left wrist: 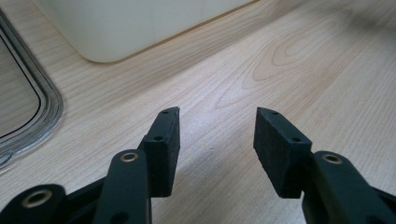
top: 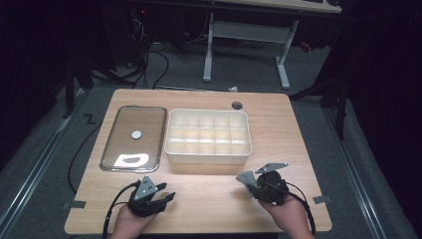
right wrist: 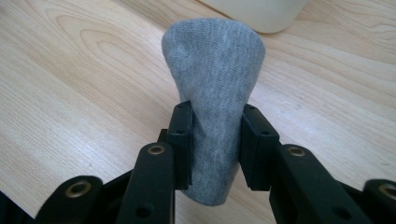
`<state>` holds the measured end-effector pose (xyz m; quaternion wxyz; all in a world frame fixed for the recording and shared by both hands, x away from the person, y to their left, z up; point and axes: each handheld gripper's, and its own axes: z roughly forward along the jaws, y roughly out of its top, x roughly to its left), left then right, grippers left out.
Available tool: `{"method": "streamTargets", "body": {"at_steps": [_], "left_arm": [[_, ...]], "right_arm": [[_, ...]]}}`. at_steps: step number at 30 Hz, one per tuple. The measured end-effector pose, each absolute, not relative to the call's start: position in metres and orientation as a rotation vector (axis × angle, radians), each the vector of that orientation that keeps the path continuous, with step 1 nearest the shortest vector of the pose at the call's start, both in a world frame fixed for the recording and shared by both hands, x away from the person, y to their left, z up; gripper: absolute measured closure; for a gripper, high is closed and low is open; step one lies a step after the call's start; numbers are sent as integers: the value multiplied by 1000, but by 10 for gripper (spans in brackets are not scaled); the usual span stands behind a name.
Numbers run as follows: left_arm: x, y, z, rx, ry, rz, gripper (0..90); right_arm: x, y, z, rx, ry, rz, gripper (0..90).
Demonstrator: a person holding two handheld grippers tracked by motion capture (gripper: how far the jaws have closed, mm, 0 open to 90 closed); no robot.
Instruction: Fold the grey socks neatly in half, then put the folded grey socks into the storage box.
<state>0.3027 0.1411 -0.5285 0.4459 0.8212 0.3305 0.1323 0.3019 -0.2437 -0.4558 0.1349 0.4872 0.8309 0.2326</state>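
Observation:
A rolled grey sock [right wrist: 212, 88] is pinched between the black jaws of my right gripper [right wrist: 214, 140], its rounded end sticking out past the pads above the wooden table. In the high view the grey sock [top: 246, 179] juts to the left of my right gripper [top: 255, 185], in front of the white divided box [top: 208, 137]. My left gripper [top: 166, 191] rests near the table's front left, jaws apart with bare wood between its pads [left wrist: 163, 149]. A clear lid [top: 133, 138] with a round white knob lies left of the box.
The box's rounded corner [left wrist: 105, 51] and the clear lid's rim [left wrist: 42, 116] lie just ahead of my left gripper. A round cable hole [top: 237, 105] sits at the table's far edge. Cables and a white desk frame [top: 246, 35] stand on the floor beyond.

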Motion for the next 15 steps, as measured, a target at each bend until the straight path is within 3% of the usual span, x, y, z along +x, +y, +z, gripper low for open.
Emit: {"method": "streamTargets", "body": {"at_steps": [15], "left_arm": [[302, 142, -528, 2011, 805, 314, 493]], "right_arm": [[320, -248, -429, 1398, 2422, 677, 696]]}}
